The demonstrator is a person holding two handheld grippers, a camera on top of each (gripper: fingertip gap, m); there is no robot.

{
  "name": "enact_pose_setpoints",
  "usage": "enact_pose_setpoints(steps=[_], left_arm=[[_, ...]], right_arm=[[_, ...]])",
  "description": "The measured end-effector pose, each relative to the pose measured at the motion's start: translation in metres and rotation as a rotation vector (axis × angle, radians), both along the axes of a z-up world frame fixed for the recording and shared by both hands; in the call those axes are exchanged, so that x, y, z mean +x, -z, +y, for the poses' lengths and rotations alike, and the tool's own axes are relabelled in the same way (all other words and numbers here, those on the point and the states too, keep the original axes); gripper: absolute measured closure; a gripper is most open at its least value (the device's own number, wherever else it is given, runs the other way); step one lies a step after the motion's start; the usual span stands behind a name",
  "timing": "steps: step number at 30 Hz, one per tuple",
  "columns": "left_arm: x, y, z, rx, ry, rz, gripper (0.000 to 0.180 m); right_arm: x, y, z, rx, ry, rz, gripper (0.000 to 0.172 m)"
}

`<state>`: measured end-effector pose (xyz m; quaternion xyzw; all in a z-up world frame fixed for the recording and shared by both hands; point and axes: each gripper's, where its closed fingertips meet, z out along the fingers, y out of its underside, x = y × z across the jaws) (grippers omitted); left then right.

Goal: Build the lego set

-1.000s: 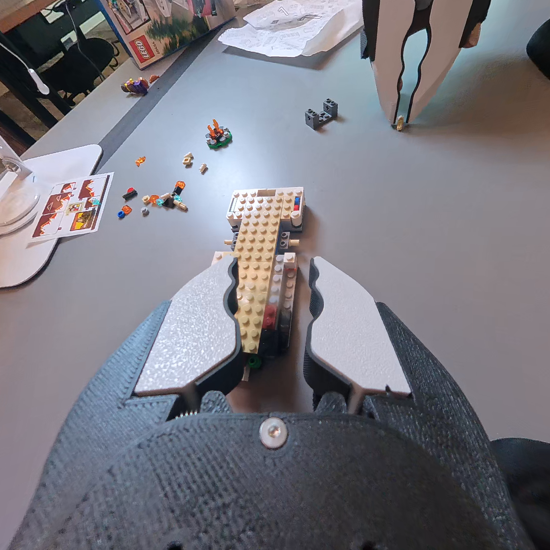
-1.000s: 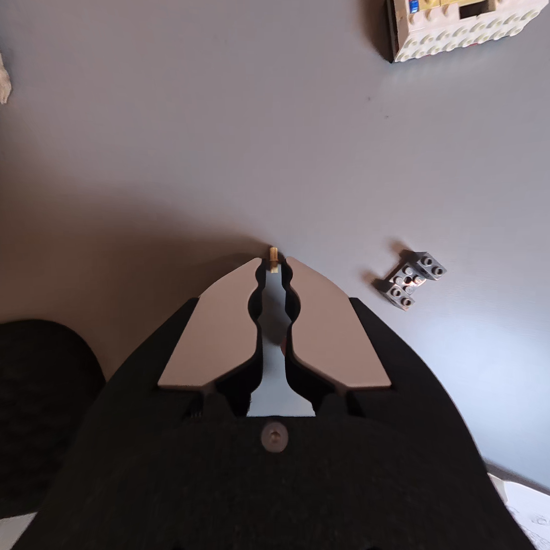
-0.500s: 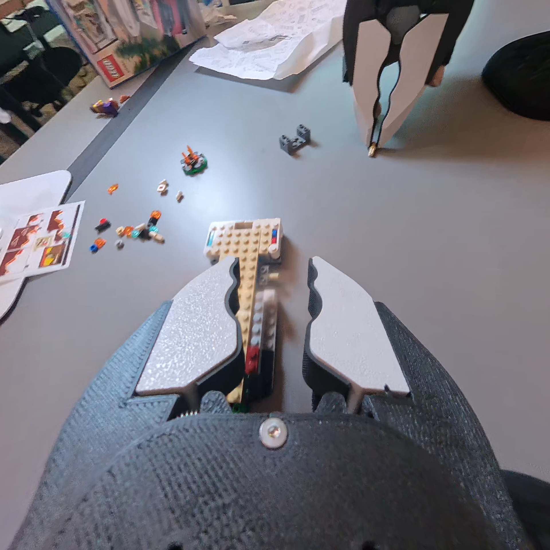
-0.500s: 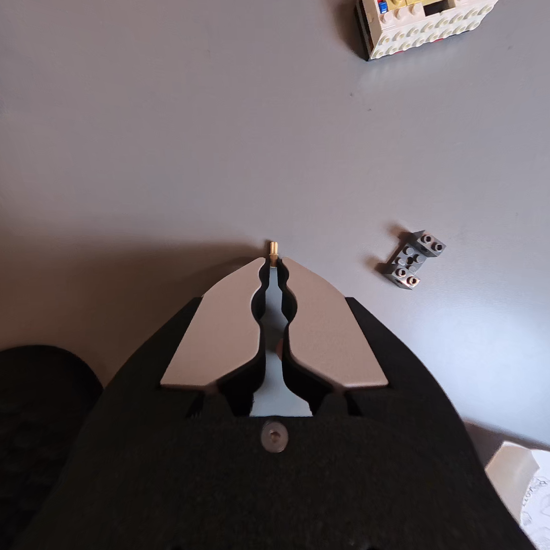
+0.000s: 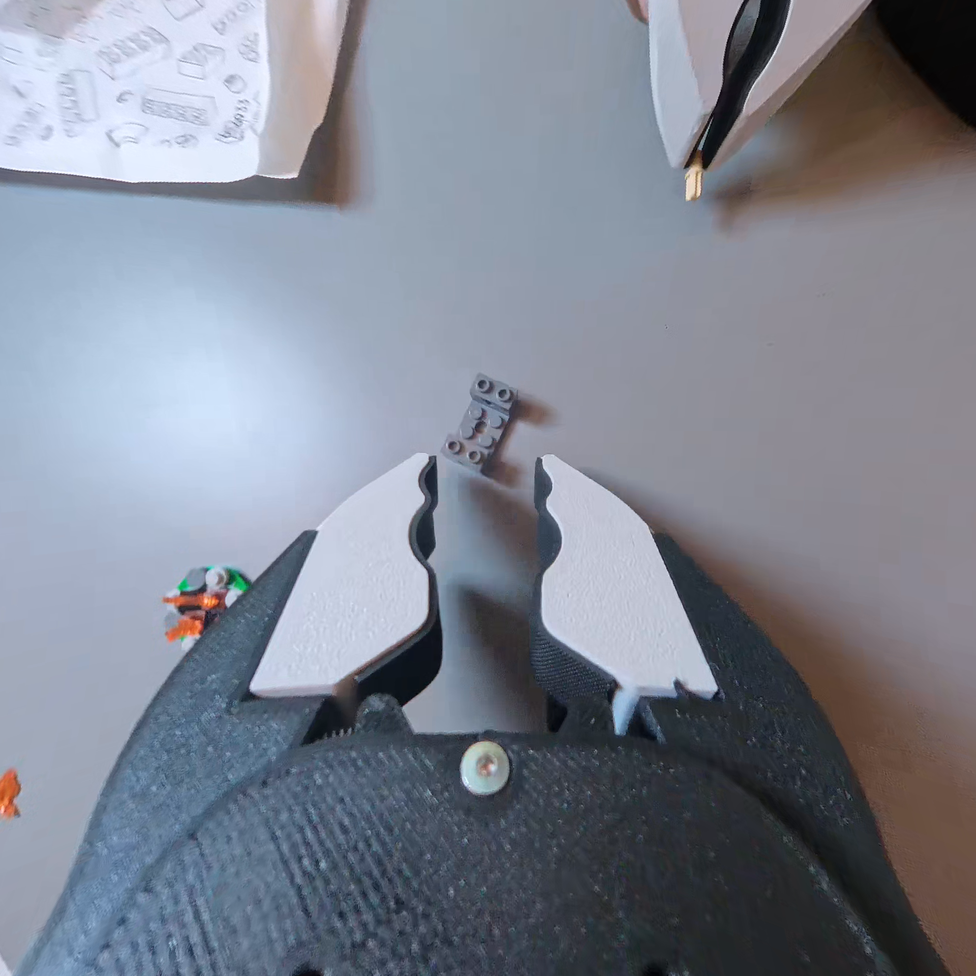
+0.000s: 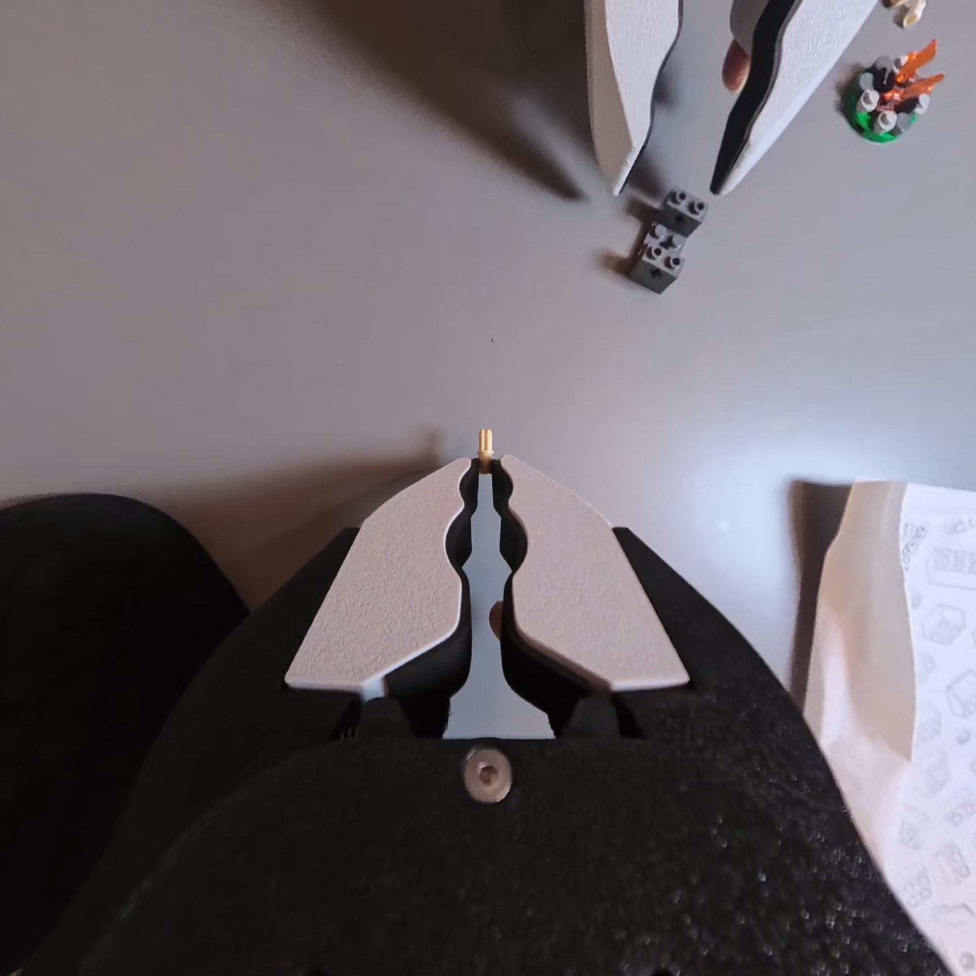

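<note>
A: What do we have under us?

B: A plain grey table [image 5: 528, 274] fills both views. It is smooth and matte, with soft pale glare spots and long brown shadows spreading from our tools. We see nothing of the room past it; the table runs to every edge.

A: And the biggest thing lying on it?

B: A white printed sheet [image 5: 148, 90], creased, at the far left of the left wrist view. The right wrist view shows it low on the right side. A dark rounded shape [image 6: 79, 634] sits at that view's left edge; we cannot tell what it is.

A: How do our tongs stand?

B: Our left gripper [image 5: 486, 465] has its jaws well apart with only bare table between them. Our right gripper [image 6: 485, 465] is nearly closed, its tips pinching a tiny tan peg [image 6: 485, 443] that sticks out ahead of them, above the table.

A: What lies nearest the left one?

B: A small dark grey brick [image 5: 480, 422] with studs on top, flat on the table, just ahead of the tips and a little toward the left finger [image 5: 369, 570]. It is not between the pads and nothing touches it.

A: Anything smaller?

B: A little round green piece with orange flames [image 5: 203, 602] beside the left gripper's body, and an orange bit [image 5: 9, 792] at the left edge, both blurred.
</note>
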<state>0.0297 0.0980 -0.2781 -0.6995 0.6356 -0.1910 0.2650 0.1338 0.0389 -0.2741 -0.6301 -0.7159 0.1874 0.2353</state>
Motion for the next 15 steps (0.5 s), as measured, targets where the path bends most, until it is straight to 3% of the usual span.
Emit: enact_pose_setpoints(steps=[5,8,15], left_arm=[[0.009,0.008,0.005,-0.053,0.074,0.03,0.148],[0.011,0.009,-0.001,-0.081,0.093,0.039,0.162],[0.01,-0.002,-0.028,-0.062,-0.024,-0.054,0.164]], right_arm=[[0.01,-0.001,0.0,-0.028,0.014,0.044,0.167],[0.006,-0.001,0.005,-0.05,0.023,0.082,0.167],[-0.031,-0.014,0.022,-0.023,0.063,0.176,0.167]])
